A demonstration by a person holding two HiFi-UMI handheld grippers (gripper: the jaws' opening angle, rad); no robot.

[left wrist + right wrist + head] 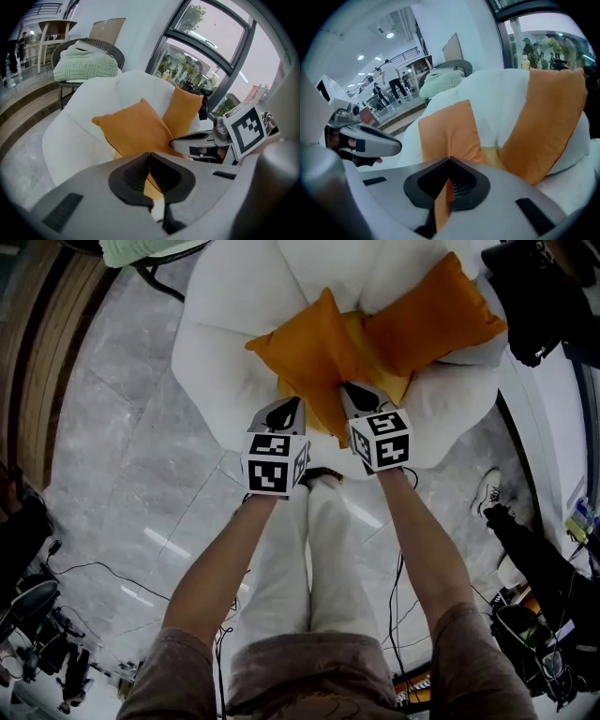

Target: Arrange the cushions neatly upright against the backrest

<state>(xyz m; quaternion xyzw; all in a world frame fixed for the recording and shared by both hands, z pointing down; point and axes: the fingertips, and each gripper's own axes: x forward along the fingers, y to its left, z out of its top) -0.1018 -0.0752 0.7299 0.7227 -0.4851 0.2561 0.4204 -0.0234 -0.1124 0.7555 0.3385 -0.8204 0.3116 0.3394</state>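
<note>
While it lies low, front cushion (307, 351): slumped on the chair (211, 362) seat, short of the backrest (140, 84).
Left gripper (149, 157): clamped on its near edge.
Right gripper (449, 161): closed, pinching orange fabric.
Lift: raise both corners evenly, then lean it back.

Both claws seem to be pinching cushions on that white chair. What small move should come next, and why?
I'd guess: raise the right gripper and tip the left orange cushion back against the backrest. Its jaws are shut on that cushion's edge, and the cushion sits cornerwise, overlapping the yellow cushion underneath.
</note>
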